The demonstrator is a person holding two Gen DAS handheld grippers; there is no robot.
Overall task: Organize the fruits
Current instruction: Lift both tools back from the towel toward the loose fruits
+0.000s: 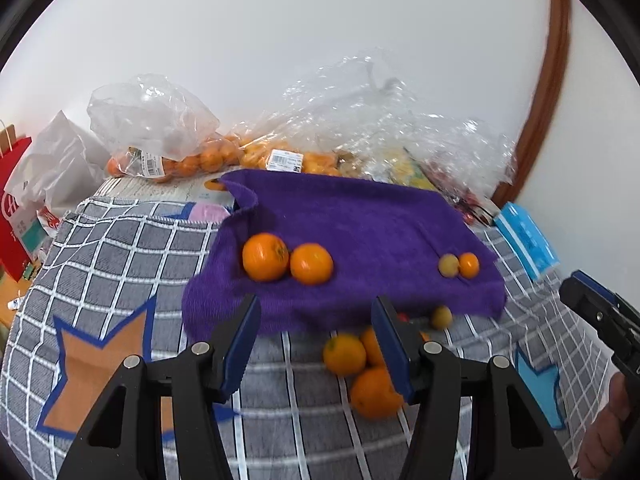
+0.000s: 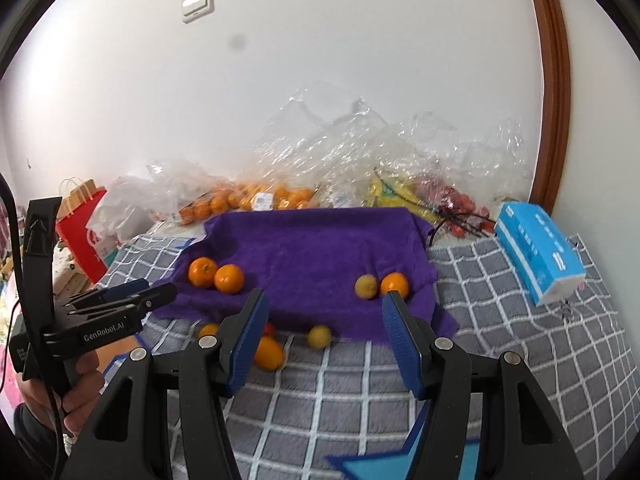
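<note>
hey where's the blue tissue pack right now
The blue tissue pack lies on the grey checked blanket at the right of the right wrist view, just right of the purple towel, near the wooden frame.

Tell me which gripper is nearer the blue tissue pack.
Right. The blue tissue pack lies just past the right gripper, off its right finger. The left gripper is over toward the purple towel's left half, with the right gripper between it and the pack.
</note>
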